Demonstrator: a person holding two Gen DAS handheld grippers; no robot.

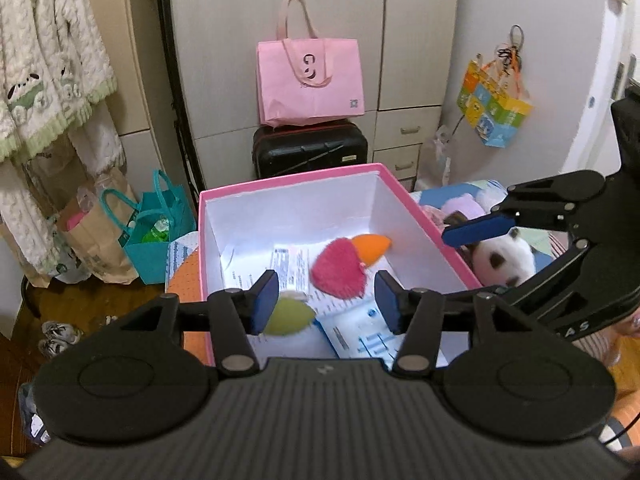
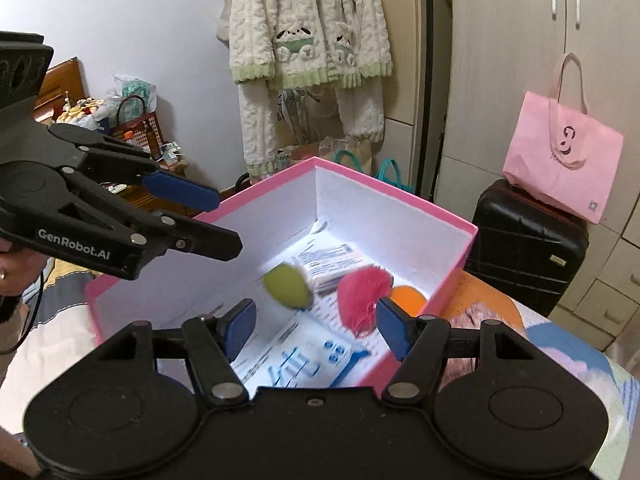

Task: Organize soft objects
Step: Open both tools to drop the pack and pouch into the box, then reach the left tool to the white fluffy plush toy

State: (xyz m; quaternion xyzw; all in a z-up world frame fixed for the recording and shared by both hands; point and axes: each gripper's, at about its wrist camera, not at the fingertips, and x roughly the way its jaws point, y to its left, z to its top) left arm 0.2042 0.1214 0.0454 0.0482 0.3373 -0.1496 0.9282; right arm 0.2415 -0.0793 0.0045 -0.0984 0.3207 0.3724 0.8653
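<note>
Left wrist view looks down into the pink box (image 1: 288, 192), where three small soft toys already lie on printed leaflets (image 1: 352, 332): a fuzzy pink plush (image 1: 340, 274), an orange piece (image 1: 372, 246) touching it, and a green one (image 1: 286, 316) nearer the front wall. Both pairs of tongs hover above the box with nothing between their blue pads; the left tongs (image 1: 326, 300) stand partly open, and the right tongs (image 2: 312, 326) likewise. To the box's right, on the bed, a panda plush (image 1: 504, 258) waits among other soft things. It looks light, squashy and not at all fragile, so I judge a pinch across its round body or an ear would hold best, since fur slips.
</note>
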